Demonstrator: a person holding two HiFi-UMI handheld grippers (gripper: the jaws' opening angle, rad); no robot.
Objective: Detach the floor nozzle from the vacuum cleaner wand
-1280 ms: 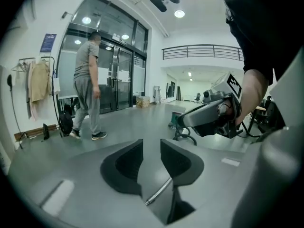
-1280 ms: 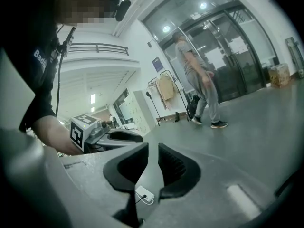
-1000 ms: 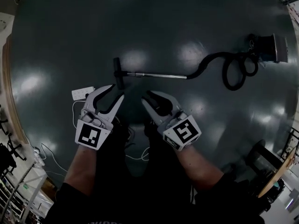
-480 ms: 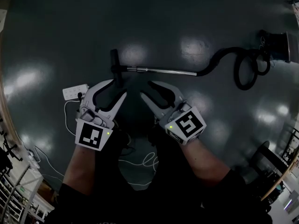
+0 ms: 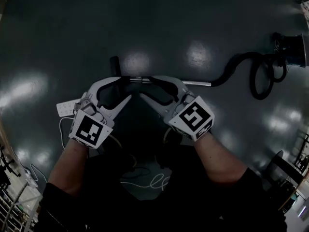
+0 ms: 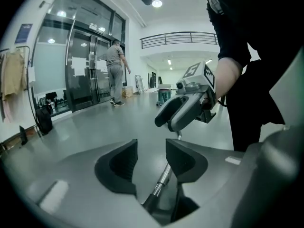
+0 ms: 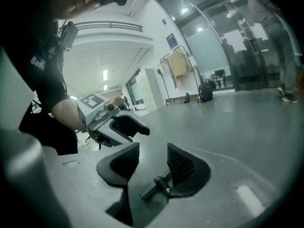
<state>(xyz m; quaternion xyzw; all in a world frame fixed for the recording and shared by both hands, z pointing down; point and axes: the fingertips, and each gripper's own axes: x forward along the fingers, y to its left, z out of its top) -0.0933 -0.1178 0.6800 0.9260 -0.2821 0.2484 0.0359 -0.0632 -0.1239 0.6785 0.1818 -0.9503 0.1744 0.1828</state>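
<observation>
The vacuum wand (image 5: 198, 83) lies across the dark floor, with the black floor nozzle (image 5: 115, 65) at its left end. My left gripper (image 5: 127, 89) is open just right of the nozzle, over the wand joint. My right gripper (image 5: 145, 87) faces it, also open. Both pairs of jaws have just been opening and press on nothing. In the left gripper view the silver wand (image 6: 162, 177) shows on the floor beyond the open gripper (image 6: 151, 158), with the right gripper (image 6: 183, 113) opposite. The right gripper view shows the dark nozzle end (image 7: 156, 188) past its open gripper (image 7: 153, 165).
The black hose (image 5: 256, 74) loops right to the canister (image 5: 292, 50). A white power strip (image 5: 65, 108) and a white cable (image 5: 145, 180) lie near my left arm. A person (image 6: 115, 65) stands by glass doors far off. A clothes rack (image 7: 178, 63) stands at the back.
Both grippers have dropped toward the floor and now sit right at the wand beside the nozzle. Their jaws stand wider than before.
</observation>
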